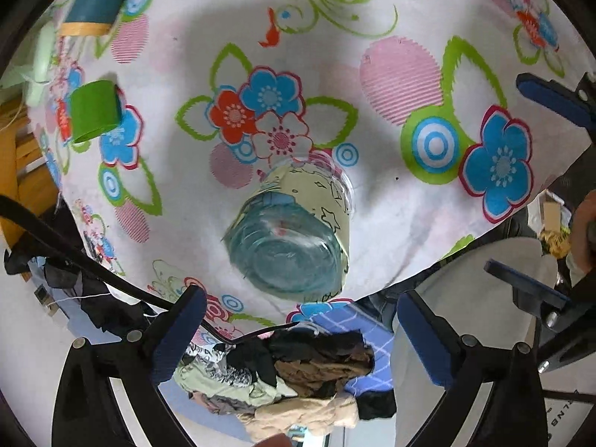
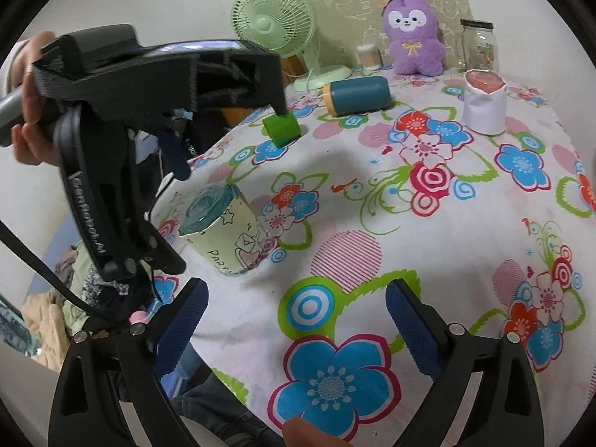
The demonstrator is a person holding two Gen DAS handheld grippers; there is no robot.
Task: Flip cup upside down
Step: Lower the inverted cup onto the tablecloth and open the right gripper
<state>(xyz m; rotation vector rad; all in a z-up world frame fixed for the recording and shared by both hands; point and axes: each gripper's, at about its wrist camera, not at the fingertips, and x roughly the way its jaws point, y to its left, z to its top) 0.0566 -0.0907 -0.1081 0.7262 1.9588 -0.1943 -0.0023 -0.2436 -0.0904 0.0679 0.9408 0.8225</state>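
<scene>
Now we see the cup (image 2: 223, 229) standing base-up near the worktop (image 2: 447, 242) edge. Our left gripper (image 1: 301, 329) hovers above it, pointing down, jaws wide and empty; our right gripper (image 2: 296, 314), level, likewise gapes, holding nothing.

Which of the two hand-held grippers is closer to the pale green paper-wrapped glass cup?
Left. The left gripper hangs open just above the pale green paper-wrapped glass cup; the right gripper sits open, farther back over the cloth.

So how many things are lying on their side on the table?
2. A teal bottle with a yellow cap lies near the fan's base; a small green cup lies nearer the table's left edge. The left tongs may hide more.
</scene>
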